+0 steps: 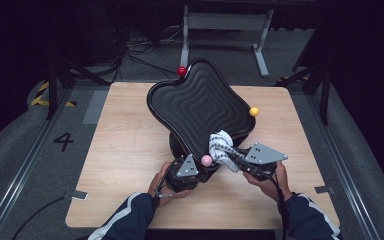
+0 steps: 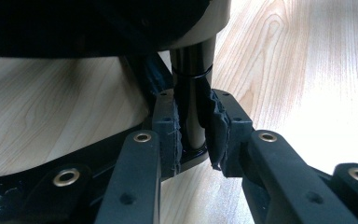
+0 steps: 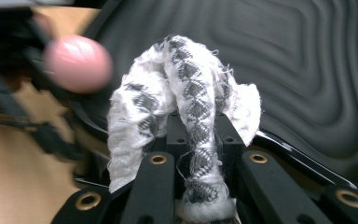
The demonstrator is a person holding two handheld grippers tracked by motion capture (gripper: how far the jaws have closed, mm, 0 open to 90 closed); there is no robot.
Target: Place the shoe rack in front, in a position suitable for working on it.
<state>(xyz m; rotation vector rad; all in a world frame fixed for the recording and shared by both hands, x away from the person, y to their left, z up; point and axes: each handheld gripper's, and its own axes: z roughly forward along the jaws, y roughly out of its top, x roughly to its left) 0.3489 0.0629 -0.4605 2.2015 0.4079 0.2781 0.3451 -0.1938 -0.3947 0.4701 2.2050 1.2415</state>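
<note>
Half the tray (image 1: 200,102) stem (image 2: 192,100) hidden btwn left tool (image 2: 193,133) pads.

Glossy black ripple-ridged tray (image 1: 200,105) — white cloth (image 1: 221,147) with grey-black checks — pale woodgrain table (image 1: 125,145).

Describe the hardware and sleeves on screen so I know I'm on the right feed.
Both tools are black. The left gripper and right gripper each carry a grey three-cornered plate on top. In the gripper views the jaws are black bars with brass-ringed holes, and the left pads are cloth-covered and frayed. A thin cable runs along the right wrist. Sleeves are navy with white stripes.
</note>
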